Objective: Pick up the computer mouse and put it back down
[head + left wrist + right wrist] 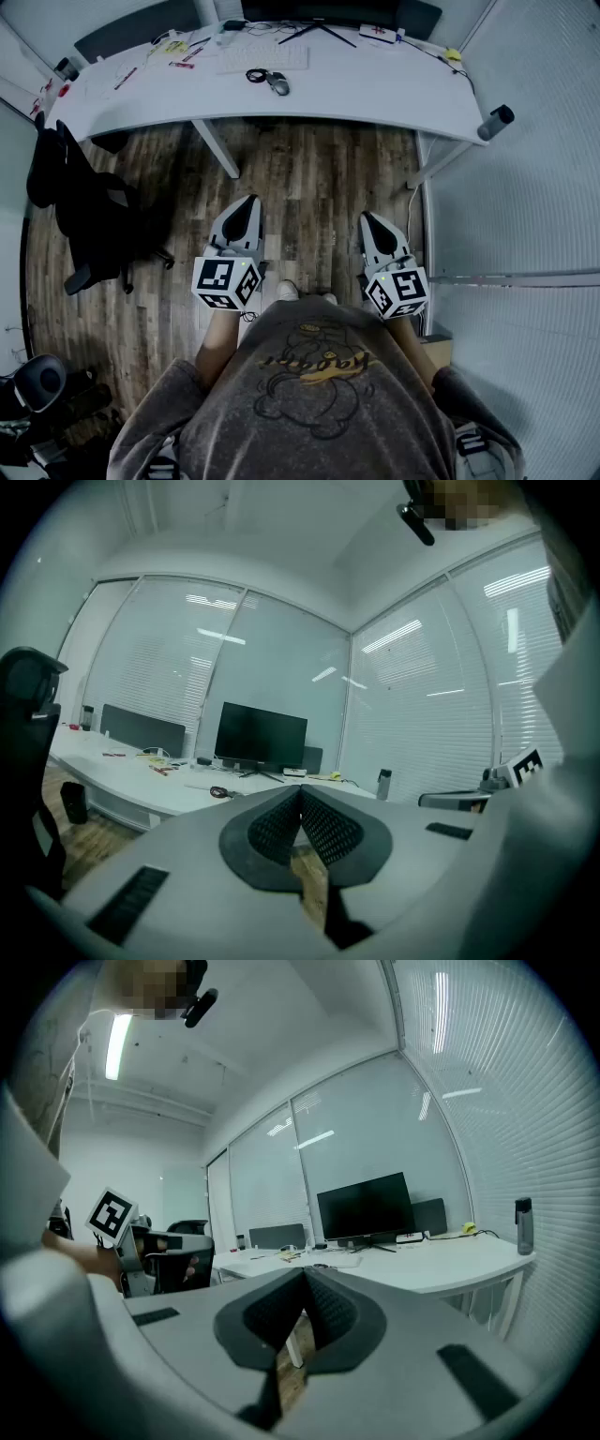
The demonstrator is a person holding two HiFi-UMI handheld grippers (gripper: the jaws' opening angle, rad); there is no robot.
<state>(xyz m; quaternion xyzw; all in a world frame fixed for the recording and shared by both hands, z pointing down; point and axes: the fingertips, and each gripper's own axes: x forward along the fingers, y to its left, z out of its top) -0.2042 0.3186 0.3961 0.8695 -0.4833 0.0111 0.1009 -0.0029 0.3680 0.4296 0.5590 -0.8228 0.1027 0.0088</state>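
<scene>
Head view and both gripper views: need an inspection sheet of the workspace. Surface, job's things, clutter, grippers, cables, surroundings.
Surface: white desk, curved front edge, mostly bare at its right.
Job's things: computer mouse lies on the desk in front of the keyboard, untouched.
Clutter: pens and papers at the desk's back left; bottle at its right end.
Grippers: left hand-held gripper and right hand-held gripper both shut and empty, held over the floor, well short of the desk.
Cables: dark coiled cable beside the mouse; another cable hangs by the right desk leg.
Surroundings: dark monitor at the back, office chair at the left, wood floor, blinds on the right.
</scene>
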